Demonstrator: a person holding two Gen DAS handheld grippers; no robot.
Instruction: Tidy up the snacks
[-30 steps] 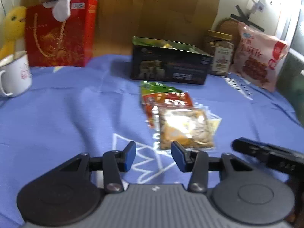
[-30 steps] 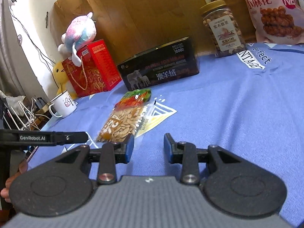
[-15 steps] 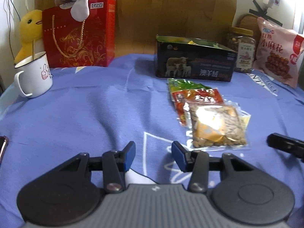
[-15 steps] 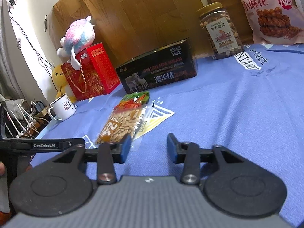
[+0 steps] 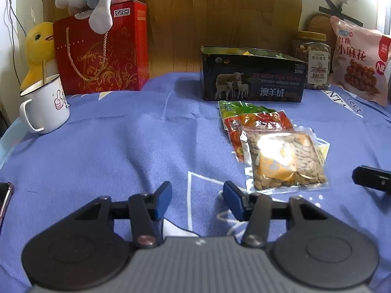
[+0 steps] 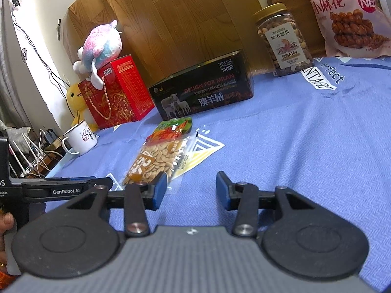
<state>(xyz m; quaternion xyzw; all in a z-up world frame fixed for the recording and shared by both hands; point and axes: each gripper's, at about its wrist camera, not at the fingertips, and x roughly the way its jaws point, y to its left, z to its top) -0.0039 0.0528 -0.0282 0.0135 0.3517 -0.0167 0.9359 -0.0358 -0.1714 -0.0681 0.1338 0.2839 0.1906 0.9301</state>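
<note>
A clear packet of seeds (image 5: 284, 160) lies on top of a red packet (image 5: 256, 123) and a green packet (image 5: 234, 106) on the blue cloth. Behind them stands an open black tin box (image 5: 253, 83). My left gripper (image 5: 196, 200) is open and empty, low over the cloth, just left of and nearer than the seed packet. My right gripper (image 6: 191, 190) is open and empty; its left fingertip sits close in front of the seed packet (image 6: 156, 160). The tin (image 6: 202, 92) also shows in the right wrist view.
A white mug (image 5: 45, 105), red gift box (image 5: 102, 53) with a plush toy and a yellow duck (image 5: 39, 48) stand at the back left. A nut jar (image 5: 312, 59) and pink snack bag (image 5: 358, 59) stand at the back right. A wooden board backs the table.
The left gripper has swung left, so the packets and tin sit further right in its view. The right gripper has edged closer to the seed packet. Both stay open.
</note>
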